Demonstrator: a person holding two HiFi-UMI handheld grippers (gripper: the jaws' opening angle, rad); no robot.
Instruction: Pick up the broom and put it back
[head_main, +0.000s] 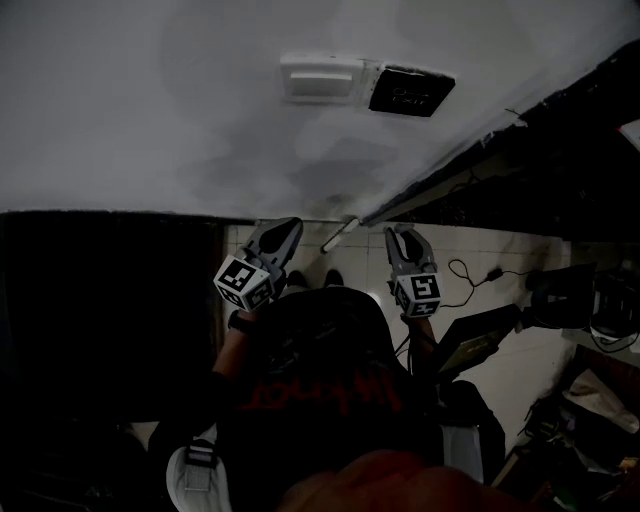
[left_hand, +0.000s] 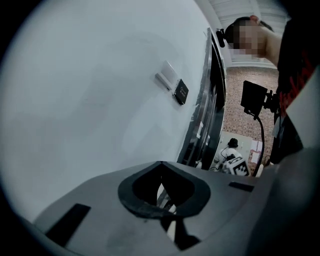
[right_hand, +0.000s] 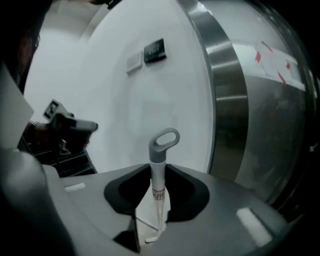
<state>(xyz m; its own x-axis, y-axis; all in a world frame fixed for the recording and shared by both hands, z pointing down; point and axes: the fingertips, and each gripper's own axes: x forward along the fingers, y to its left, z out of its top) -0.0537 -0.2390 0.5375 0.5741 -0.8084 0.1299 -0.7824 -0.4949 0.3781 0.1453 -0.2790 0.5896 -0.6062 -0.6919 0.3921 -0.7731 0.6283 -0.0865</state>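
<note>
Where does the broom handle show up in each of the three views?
Head view: the broom handle is a pale slanted stick just below centre, between the left gripper and the right gripper.
Left gripper view: cannot be made out.
Right gripper view: the broom handle is at centre, upright in the jaw gap, loop on top.
Shared landmark: the black wall plate beside the white switch.
</note>
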